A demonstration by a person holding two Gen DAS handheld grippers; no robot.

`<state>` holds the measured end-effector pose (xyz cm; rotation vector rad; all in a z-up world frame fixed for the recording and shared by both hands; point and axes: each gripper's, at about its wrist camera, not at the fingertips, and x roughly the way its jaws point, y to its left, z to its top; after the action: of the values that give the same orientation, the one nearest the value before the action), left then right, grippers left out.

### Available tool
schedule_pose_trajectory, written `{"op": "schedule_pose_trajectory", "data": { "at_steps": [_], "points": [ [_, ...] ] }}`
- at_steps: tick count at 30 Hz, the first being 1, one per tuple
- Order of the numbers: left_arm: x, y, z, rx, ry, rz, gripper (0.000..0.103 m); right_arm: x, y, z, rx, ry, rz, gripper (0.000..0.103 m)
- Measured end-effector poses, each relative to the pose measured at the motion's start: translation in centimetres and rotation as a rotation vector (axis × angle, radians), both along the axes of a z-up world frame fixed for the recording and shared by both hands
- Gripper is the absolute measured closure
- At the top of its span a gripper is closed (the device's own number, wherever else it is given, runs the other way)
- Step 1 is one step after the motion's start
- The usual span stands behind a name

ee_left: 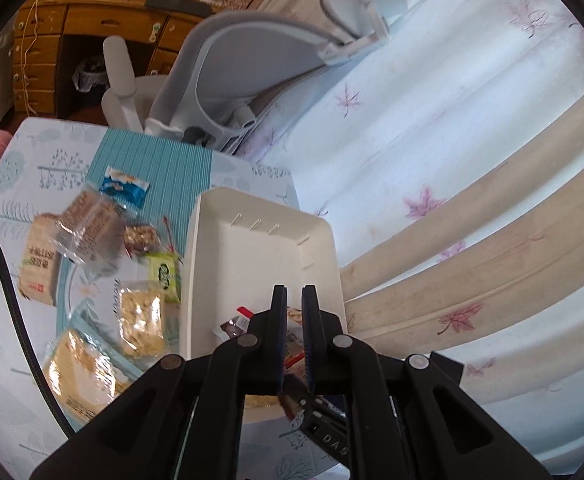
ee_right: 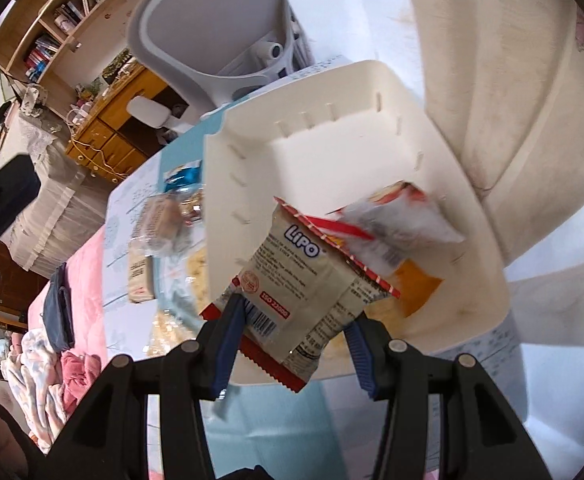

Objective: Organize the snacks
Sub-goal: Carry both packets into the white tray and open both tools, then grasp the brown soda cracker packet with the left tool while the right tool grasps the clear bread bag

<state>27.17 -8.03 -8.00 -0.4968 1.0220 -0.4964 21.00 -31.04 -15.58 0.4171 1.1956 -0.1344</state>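
Note:
A white plastic tray [ee_left: 228, 240] stands on a pale printed table. My left gripper [ee_left: 294, 312] hovers over its near end, shut, with nothing between its fingers. To the left of the tray lie several loose snacks, among them a blue packet [ee_left: 124, 188], a clear-wrapped brown cake [ee_left: 88, 228] and a green packet [ee_left: 164, 272]. In the right wrist view my right gripper [ee_right: 294, 316] is shut on a cream and red Lipo packet [ee_right: 288, 268], held over the near rim of the tray [ee_right: 332, 92]. A red and white packet [ee_right: 396, 224] and an orange one [ee_right: 416, 284] lie inside the tray.
A grey office chair [ee_left: 232, 80] stands just behind the table, with a wooden desk [ee_left: 92, 20] beyond it. A leaf-print bedsheet [ee_left: 412, 120] and cream cushions [ee_left: 492, 248] lie to the right. A black cable [ee_left: 4, 272] crosses the table's left side.

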Motion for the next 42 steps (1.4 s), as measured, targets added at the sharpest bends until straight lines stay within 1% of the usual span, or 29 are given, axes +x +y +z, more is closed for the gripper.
{"op": "schedule_pose_trajectory", "data": {
  "at_steps": [5, 7, 8, 9, 10, 12, 17, 19, 23, 26, 27, 29, 30, 31, 36, 39, 42],
  "points": [
    [0.1, -1.5, -1.7, 0.017, 0.056, 0.01, 0.098, 0.2, -1.8, -0.5, -0.011, 0.022, 0.007, 0.051],
    [0.1, -1.8, -2.3, 0.029, 0.071, 0.01, 0.097, 0.1, -2.4, -0.8, -0.013, 0.035, 0.004, 0.04],
    [0.1, -1.9, -2.5, 0.035, 0.077, 0.012, 0.097, 0.1, -2.6, -0.8, -0.01, 0.036, 0.001, 0.03],
    [0.1, -1.9, -2.7, 0.04, 0.081, 0.014, 0.096, 0.0, -2.7, -0.9, -0.006, 0.035, -0.004, 0.024],
    [0.1, -1.9, -2.8, 0.048, 0.086, 0.016, 0.095, -0.1, -2.8, -0.9, -0.006, 0.036, -0.007, 0.022],
    [0.0, -1.8, -3.0, 0.068, 0.092, 0.02, 0.092, -0.1, -2.8, -1.0, -0.004, 0.042, -0.009, 0.022],
    [-0.6, -0.4, -3.5, 0.117, 0.109, 0.029, 0.089, -0.5, -1.9, -1.3, 0.012, 0.054, -0.015, 0.022],
    [-0.9, 0.4, -3.7, 0.134, 0.115, 0.035, 0.085, -0.6, -1.3, -1.3, 0.019, 0.05, -0.015, 0.022],
    [-1.8, 2.8, -4.4, 0.174, 0.142, 0.053, 0.079, -1.2, 0.2, -1.4, 0.04, 0.041, -0.026, 0.022],
    [-2.5, 5.1, -4.9, 0.189, 0.158, 0.059, 0.075, -1.8, 1.7, -1.2, 0.067, 0.021, -0.043, 0.022],
    [-2.6, 5.7, -5.0, 0.196, 0.161, 0.056, 0.073, -2.0, 2.2, -1.2, 0.076, 0.016, -0.047, 0.02],
    [-3.0, 7.4, -5.2, 0.214, 0.171, 0.051, 0.068, -2.6, 3.5, -1.0, 0.098, 0.001, -0.062, 0.018],
    [-3.1, 8.0, -5.4, 0.222, 0.175, 0.049, 0.061, -2.9, 4.1, -1.0, 0.109, -0.006, -0.073, 0.017],
    [-3.3, 8.8, -5.5, 0.23, 0.176, 0.043, 0.058, -3.2, 4.8, -1.0, 0.12, -0.012, -0.085, 0.017],
    [-3.8, 12.1, -6.2, 0.265, 0.185, 0.001, 0.056, -4.7, 7.6, -1.1, 0.172, -0.045, -0.145, 0.016],
    [-3.7, 13.9, -6.6, 0.281, 0.189, -0.024, 0.047, -5.6, 9.1, -1.4, 0.204, -0.06, -0.182, 0.016],
    [-3.3, 15.4, -6.8, 0.298, 0.189, -0.054, 0.043, -6.4, 10.5, -1.9, 0.241, -0.065, -0.215, 0.016]
  ]
}}
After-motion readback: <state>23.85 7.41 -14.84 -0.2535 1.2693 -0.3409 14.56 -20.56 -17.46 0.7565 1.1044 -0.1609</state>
